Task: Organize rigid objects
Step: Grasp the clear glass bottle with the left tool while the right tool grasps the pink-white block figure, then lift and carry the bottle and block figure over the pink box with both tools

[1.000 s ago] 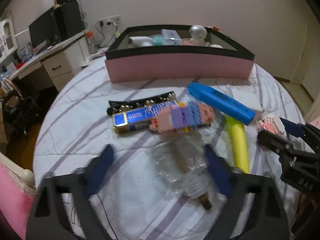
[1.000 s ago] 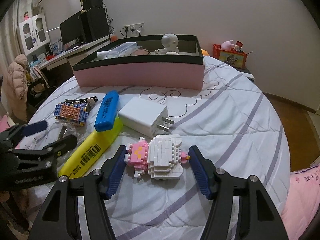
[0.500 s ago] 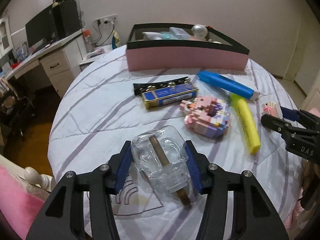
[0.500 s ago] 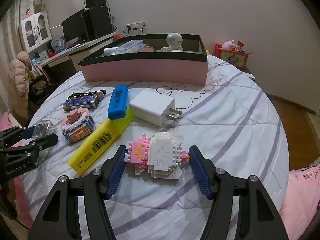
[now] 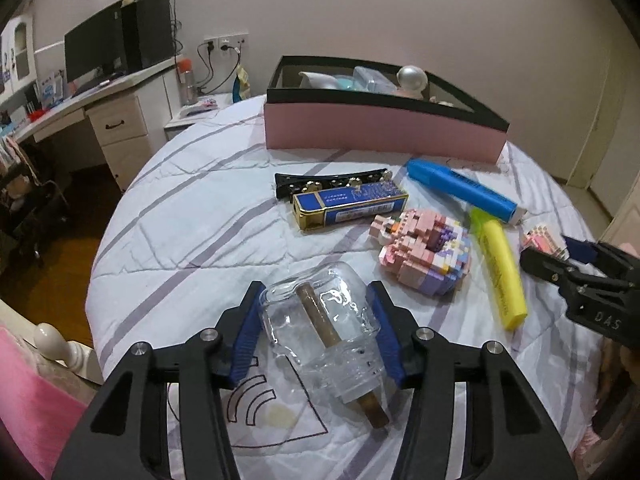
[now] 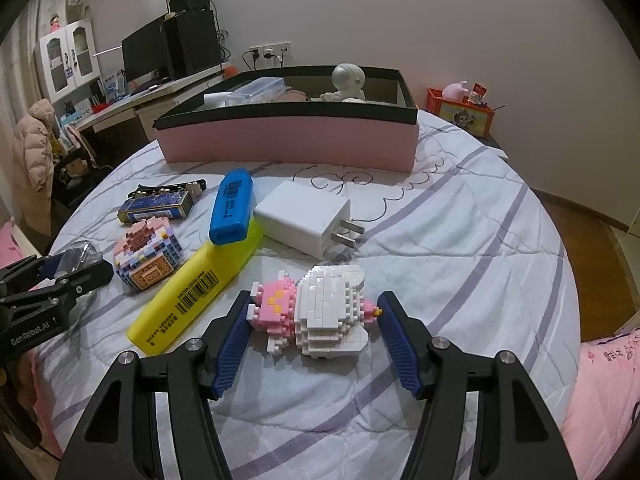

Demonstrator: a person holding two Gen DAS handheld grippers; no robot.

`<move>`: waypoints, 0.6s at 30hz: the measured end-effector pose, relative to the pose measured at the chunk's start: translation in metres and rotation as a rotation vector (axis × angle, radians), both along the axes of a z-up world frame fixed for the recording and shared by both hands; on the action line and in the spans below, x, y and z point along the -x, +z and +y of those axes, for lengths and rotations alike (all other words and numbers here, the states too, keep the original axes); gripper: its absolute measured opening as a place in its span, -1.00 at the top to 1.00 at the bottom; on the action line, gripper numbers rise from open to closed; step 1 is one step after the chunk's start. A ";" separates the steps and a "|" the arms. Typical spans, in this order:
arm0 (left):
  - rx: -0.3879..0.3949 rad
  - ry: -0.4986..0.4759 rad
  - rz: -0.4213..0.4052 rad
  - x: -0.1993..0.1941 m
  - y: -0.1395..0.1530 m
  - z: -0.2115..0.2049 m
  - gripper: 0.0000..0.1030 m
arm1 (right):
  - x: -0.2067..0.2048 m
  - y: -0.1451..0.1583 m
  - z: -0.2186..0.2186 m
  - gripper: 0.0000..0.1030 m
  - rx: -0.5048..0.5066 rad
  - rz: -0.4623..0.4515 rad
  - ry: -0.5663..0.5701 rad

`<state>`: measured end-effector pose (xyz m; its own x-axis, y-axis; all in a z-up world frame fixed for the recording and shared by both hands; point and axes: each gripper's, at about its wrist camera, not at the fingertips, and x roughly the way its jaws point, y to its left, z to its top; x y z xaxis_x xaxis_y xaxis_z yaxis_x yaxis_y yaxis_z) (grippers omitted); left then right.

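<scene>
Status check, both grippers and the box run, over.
Left gripper shut on clear glass jar. Right gripper brackets pink-and-white brick figure, grip unclear. Pink storage box ahead; highlighters, charger between.

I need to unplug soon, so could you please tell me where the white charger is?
In the right wrist view, the white charger lies mid-bed, beside the blue highlighter, in front of the pink box.

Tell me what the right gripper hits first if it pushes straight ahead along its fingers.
The right gripper already has the pink-and-white brick figure between its fingers, so it would push that first. Beyond it lies the white charger, probably next, though depth is hard to judge.
</scene>
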<state>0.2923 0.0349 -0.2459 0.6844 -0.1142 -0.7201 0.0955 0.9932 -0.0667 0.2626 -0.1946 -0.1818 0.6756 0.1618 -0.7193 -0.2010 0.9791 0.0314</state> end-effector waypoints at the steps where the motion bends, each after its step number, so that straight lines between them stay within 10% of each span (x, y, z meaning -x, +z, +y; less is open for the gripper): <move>1: 0.003 -0.001 -0.002 0.000 0.001 0.000 -0.02 | 0.001 0.000 0.000 -0.24 -0.001 -0.001 0.001; 18: -0.030 -0.030 -0.293 0.045 0.085 -0.028 -0.02 | 0.055 0.089 0.014 -0.24 -0.061 -0.334 0.005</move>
